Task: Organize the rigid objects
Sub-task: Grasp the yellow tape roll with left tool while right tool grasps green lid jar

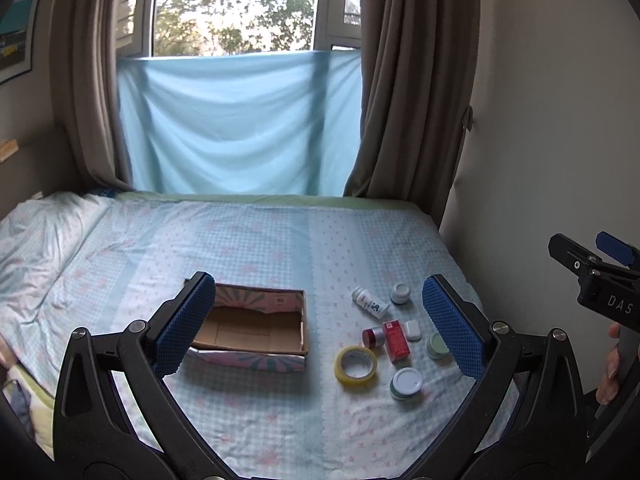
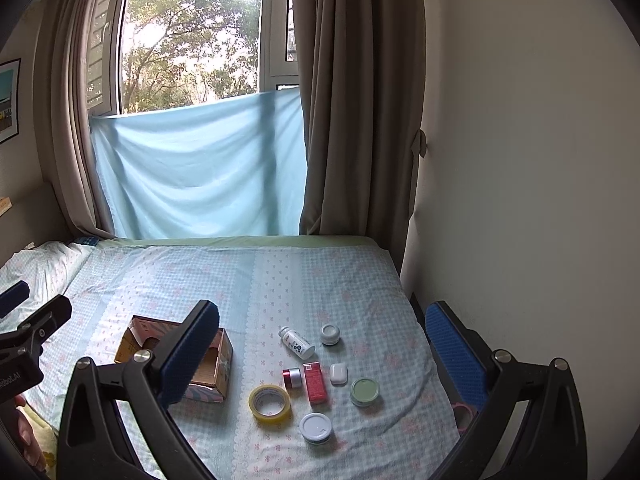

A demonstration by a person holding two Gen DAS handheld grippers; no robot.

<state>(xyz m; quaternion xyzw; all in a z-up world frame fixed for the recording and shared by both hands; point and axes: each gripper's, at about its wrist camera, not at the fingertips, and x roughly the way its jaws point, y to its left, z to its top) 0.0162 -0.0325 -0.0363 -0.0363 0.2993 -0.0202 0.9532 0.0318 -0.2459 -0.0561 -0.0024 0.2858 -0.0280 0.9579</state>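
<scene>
Below both grippers, on the bed (image 1: 248, 240), nothing seems sorted yet. The cardboard box (image 1: 256, 326) lies just ahead of the left gripper (image 1: 316, 324), near its left finger, and looks empty inside. All the small objects lie in a loose group to the right of the box, between the two fingers of the right gripper (image 2: 320, 356): a yellow tape roll (image 2: 269, 403) nearest the box, a small red jar (image 2: 293, 378) touching or almost touching a red carton (image 2: 315, 383), a white bottle (image 2: 296, 343) lying on its side farther ahead, a small white jar (image 2: 330, 334) beside it, a white case (image 2: 338, 373), a green-lidded jar (image 2: 365, 392) and a white-lidded jar (image 2: 316, 428) closest to the right gripper.

Both grippers hover above the bed with fingers wide apart and hold nothing. My judgement is that the task is at its very beginning: eight objects remain outside the box, and each probably must be carried there one by one.
</scene>
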